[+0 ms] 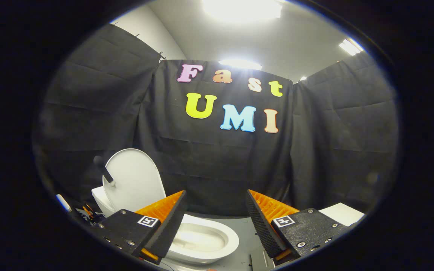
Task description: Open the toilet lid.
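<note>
A white toilet stands low and to the left of my fingers. Its lid (134,182) is raised upright and leans back over the tank. The bowl (202,239) lies uncovered, its rim partly behind my left finger (168,222). A short black handle (103,170) juts out from the lid's left side. My gripper (216,212) is open, with a wide gap between the orange and black fingers and nothing held. The right finger (264,222) points past the bowl toward the booth wall.
Black cloth walls close the booth on three sides. A white flat block (343,213) sits on the floor beyond my right finger. Small tools with orange handles (88,211) lie left of the toilet. The grey floor (245,229) shows between bowl and wall.
</note>
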`<state>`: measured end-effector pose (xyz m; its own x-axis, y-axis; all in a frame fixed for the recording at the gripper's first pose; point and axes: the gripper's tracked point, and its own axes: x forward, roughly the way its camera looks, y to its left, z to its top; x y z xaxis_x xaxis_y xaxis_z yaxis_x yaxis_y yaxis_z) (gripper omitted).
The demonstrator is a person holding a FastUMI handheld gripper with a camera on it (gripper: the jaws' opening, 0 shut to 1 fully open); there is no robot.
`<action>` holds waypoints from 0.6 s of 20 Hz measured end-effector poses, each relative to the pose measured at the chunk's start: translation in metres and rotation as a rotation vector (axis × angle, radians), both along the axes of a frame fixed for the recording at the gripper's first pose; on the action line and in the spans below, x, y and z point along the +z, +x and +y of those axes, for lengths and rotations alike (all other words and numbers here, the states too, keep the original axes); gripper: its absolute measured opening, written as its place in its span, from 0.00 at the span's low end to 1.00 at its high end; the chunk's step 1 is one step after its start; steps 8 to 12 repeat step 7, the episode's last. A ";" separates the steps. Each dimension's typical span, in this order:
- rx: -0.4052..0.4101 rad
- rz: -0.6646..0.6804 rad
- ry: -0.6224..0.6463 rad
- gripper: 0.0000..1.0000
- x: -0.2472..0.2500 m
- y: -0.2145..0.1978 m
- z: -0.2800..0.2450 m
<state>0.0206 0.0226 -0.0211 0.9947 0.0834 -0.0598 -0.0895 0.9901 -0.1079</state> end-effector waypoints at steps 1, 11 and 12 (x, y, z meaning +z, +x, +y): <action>0.002 0.005 0.004 0.94 -0.001 -0.001 0.002; 0.013 0.015 0.001 0.94 0.000 -0.004 0.006; 0.013 0.015 0.001 0.94 0.000 -0.004 0.006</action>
